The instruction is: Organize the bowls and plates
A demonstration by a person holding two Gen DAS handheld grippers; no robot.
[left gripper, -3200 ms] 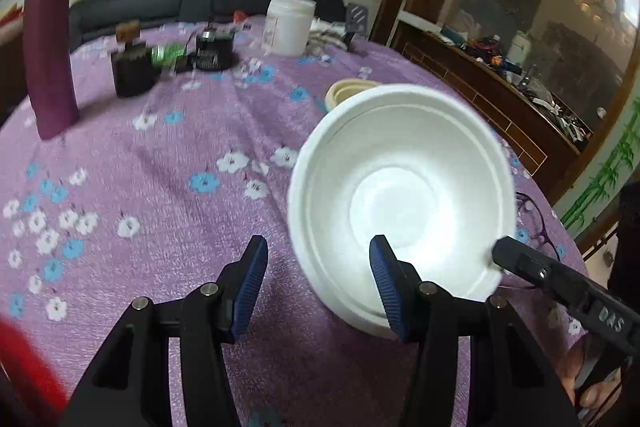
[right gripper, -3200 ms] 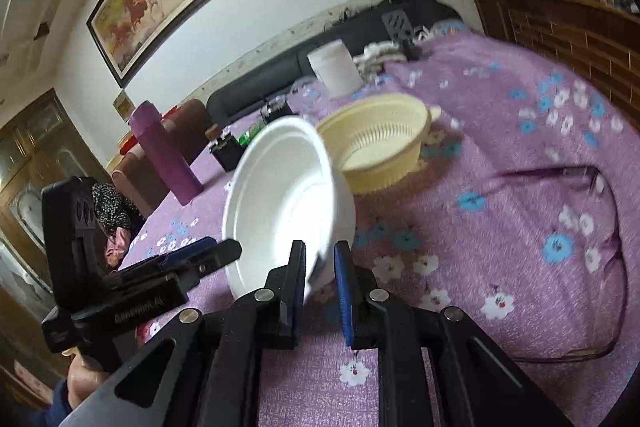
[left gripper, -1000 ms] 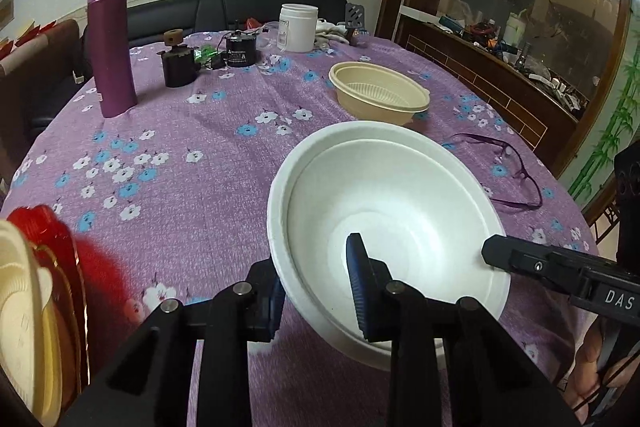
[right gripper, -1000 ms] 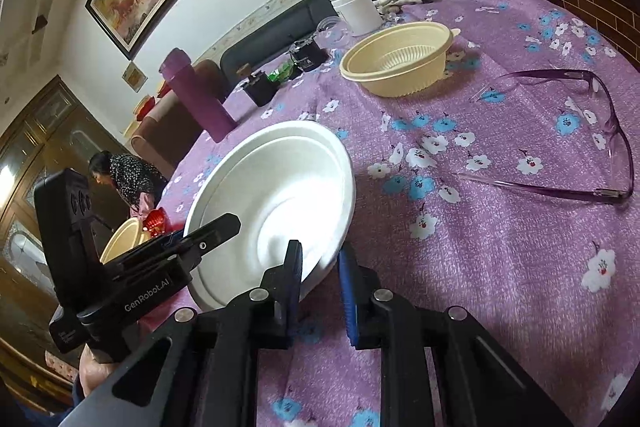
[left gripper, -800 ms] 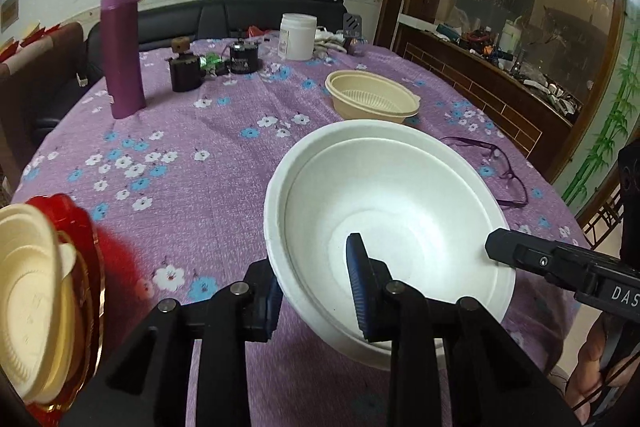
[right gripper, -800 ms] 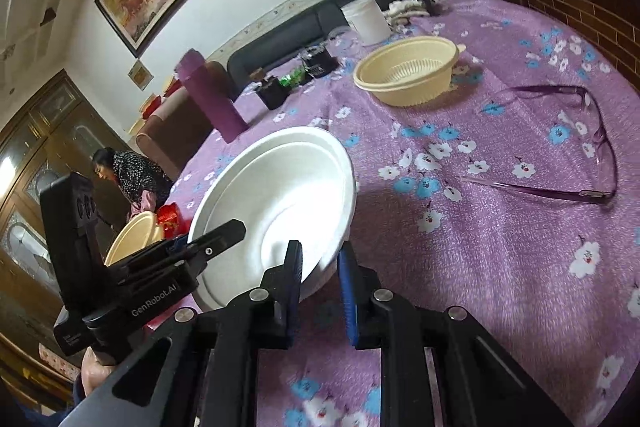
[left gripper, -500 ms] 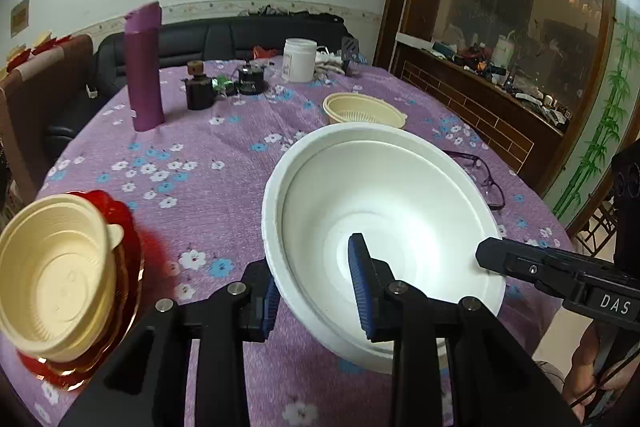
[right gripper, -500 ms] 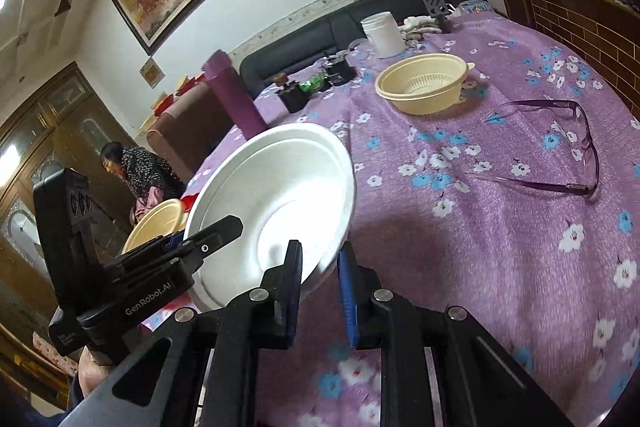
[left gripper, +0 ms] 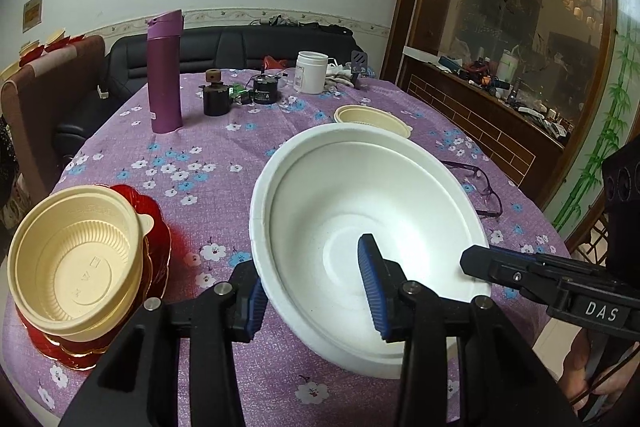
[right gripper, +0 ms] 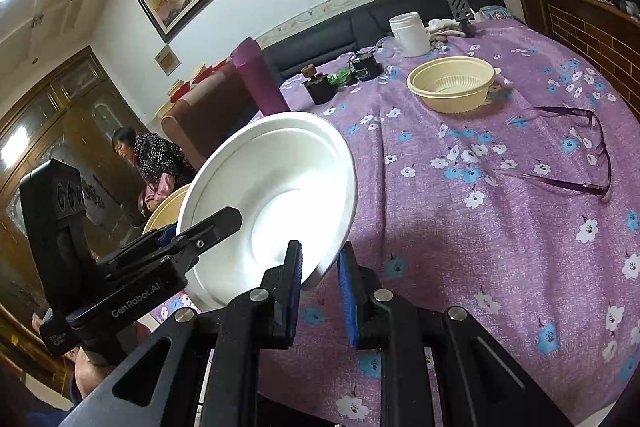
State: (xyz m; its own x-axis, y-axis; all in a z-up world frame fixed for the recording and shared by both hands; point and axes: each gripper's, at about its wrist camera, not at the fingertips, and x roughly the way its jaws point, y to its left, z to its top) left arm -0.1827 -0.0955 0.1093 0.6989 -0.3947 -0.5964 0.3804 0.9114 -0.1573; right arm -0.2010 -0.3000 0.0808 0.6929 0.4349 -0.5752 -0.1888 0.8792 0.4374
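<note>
A large white foam bowl (left gripper: 360, 211) is held in the air over the purple flowered table. My left gripper (left gripper: 314, 283) is shut on its near rim, one pad inside and one outside. My right gripper (right gripper: 320, 281) is shut on the bowl's rim (right gripper: 280, 195) from the other side; its body shows in the left wrist view (left gripper: 560, 287). A cream bowl (left gripper: 74, 255) sits stacked on red plates (left gripper: 156, 227) at the table's left edge. A second cream bowl (right gripper: 452, 83) stands further back on the table.
A purple flask (left gripper: 165, 71), a dark jar (left gripper: 216, 99), a black tin (left gripper: 264, 91) and a white tub (left gripper: 311, 71) stand at the far side. Purple glasses (right gripper: 568, 151) lie at the right. A person (right gripper: 148, 159) bends beyond the table.
Both grippers have lifted the white bowl higher and drawn it back and leftwards, so the stack of cream bowl and red plates has come fully into the left wrist view.
</note>
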